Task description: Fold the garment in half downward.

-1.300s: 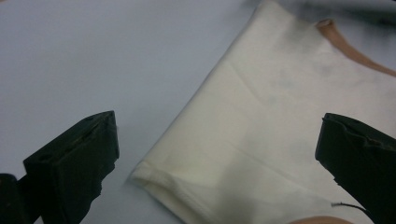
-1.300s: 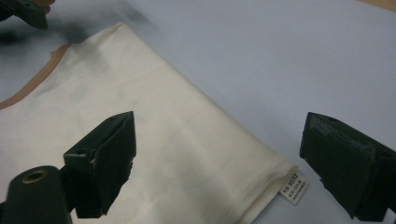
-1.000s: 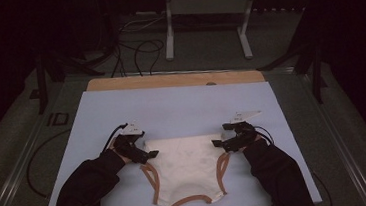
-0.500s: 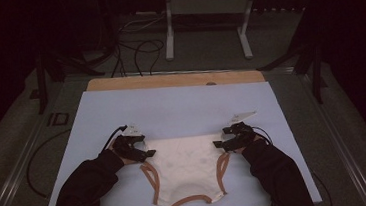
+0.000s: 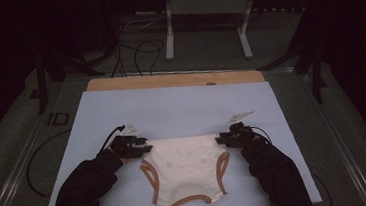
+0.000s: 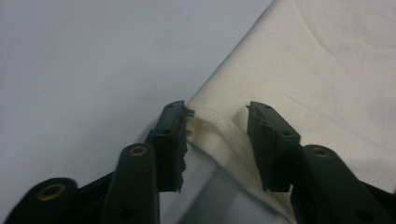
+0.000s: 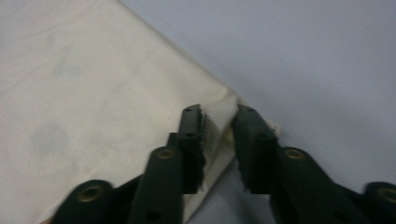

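Note:
A cream undergarment (image 5: 184, 165) with brown leg trim lies flat on the pale blue board (image 5: 171, 109), waistband away from the person. My left gripper (image 5: 145, 147) is at its upper left corner. Its jaws have just been closing, and the raised hem (image 6: 219, 133) stands between them with a gap left beside the right pad (image 6: 264, 140). My right gripper (image 5: 220, 140) is at the upper right corner. Its jaws have also just been closing and now pinch the folded corner (image 7: 217, 123) of the cream cloth (image 7: 93, 93).
A wooden strip (image 5: 174, 79) runs along the board's far edge. Beyond it stand a metal frame (image 5: 203, 11) and loose cables (image 5: 136, 52) on the floor. Dark-sleeved forearms (image 5: 85, 184) come in from the bottom on both sides.
Both grippers' jaws have narrowed at the garment's upper corners. The hands and the garment have stayed where they were.

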The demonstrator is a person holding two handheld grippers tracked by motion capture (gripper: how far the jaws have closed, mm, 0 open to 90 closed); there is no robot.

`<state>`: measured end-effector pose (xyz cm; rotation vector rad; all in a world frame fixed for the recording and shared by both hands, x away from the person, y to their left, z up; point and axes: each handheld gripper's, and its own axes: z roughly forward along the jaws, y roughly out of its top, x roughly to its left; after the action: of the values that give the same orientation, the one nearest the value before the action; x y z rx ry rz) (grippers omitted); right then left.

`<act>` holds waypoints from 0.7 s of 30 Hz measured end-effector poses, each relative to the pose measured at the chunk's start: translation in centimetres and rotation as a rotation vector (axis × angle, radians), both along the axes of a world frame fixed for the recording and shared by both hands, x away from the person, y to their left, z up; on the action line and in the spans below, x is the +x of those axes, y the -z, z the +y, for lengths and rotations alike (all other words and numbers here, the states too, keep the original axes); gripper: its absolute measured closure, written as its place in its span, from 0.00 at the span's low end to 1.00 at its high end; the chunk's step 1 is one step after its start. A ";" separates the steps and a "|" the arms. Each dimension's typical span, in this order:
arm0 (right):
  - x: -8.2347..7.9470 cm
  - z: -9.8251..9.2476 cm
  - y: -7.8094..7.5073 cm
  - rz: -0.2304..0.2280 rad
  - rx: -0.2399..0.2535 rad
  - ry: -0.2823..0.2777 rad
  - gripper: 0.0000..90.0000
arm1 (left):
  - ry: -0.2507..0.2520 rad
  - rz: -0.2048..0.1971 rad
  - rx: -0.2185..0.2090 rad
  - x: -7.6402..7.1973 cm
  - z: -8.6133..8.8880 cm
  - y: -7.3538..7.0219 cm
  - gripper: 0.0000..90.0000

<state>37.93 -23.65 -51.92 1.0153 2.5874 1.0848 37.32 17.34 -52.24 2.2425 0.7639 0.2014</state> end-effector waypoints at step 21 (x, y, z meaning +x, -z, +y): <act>-0.4 0.5 -1.6 -0.030 0.043 -0.007 0.97 | -0.003 0.040 -0.018 -0.6 0.7 -2.4 0.96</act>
<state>37.52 -23.14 -50.37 0.9927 2.5569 1.1523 36.69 18.06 -49.88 2.2343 0.7876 0.1516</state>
